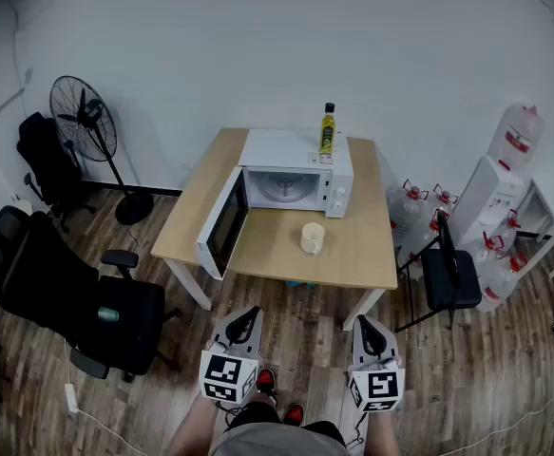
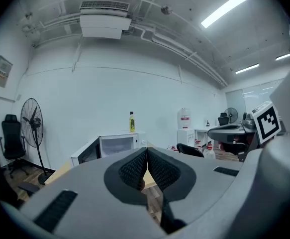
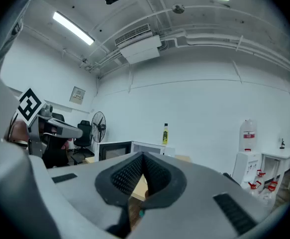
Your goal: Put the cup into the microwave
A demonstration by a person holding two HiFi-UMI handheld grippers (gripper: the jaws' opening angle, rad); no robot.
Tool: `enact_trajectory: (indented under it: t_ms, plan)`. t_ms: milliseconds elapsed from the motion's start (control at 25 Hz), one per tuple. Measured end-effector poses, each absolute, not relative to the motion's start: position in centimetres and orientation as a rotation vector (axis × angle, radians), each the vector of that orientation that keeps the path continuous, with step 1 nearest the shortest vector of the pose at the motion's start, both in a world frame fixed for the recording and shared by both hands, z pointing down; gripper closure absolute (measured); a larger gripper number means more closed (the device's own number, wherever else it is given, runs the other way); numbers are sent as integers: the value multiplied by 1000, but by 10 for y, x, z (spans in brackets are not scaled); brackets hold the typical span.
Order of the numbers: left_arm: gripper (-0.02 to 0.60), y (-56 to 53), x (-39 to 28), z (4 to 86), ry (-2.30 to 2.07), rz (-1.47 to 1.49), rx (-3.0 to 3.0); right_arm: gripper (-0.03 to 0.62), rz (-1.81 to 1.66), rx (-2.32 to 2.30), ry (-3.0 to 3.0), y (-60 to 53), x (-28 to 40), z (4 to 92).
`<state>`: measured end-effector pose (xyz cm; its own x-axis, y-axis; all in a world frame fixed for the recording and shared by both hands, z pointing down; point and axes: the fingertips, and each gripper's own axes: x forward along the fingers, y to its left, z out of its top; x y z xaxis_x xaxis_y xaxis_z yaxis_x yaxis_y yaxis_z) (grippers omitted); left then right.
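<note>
- Zero steps of the task are done, by my reading: the cup (image 1: 312, 237) stands upright on the table (image 1: 364, 255), just in front of the microwave (image 1: 291, 180), apart from it and untouched.
- Microwave door (image 1: 221, 224) is swung wide open toward the view's left. The cavity looks empty, so I judge no door-opening step is needed.
- L gripper (image 1: 241, 327) & R gripper (image 1: 370, 331): I hold both short of the table's near edge, well apart from the cup. Each is clenched on nothing, its pads meeting at the tips.
- Left to do (judgement): approach the table, open one gripper, grasp the cup, carry it into the cavity, let go.
- Hidden or unclear: in both gripper views the gripper's own jaws cover the table front, so I can't pick out the cup there. Cup's handle (if any) & contents are too small to tell in the head view. The cavity's far corners sit in shade. My arms are cut off at the bottom edge.
</note>
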<state>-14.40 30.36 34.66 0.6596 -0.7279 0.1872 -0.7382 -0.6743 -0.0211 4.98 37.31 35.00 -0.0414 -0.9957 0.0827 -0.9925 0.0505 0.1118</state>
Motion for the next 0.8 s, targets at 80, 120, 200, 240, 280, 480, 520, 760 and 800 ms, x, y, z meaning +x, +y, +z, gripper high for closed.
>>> enact_trajectory:
  t_ms: [80,120,200,240,280,480,520,760,800]
  plan:
    - [557,305,-143,347,-1243,284,2808,580,-37,2071,-2175,374,51,350]
    - [557,305,-142,348,-1242,286,2807,580,-35,2071,-2174,375,52,350]
    - [557,306,-142,349,-1242,288,2805,580,-29,2075,-2168,376,54,350]
    - [557,307,-141,349,-1242,288,2804,580,-27,2076,-2167,377,54,351]
    - [557,307,-141,349,-1243,289,2803,580,-23,2077,-2167,377,55,351]
    - [557,307,-139,351,-1254,295,2794,579,11,2083,-2176,379,59,355]
    - [557,307,-137,351,-1254,296,2793,579,14,2082,-2175,379,60,356]
    - [557,299,-131,357,-1252,312,2786,579,19,2075,-2184,366,65,358]
    - [557,295,-129,358,-1255,316,2783,579,18,2072,-2189,362,65,358]
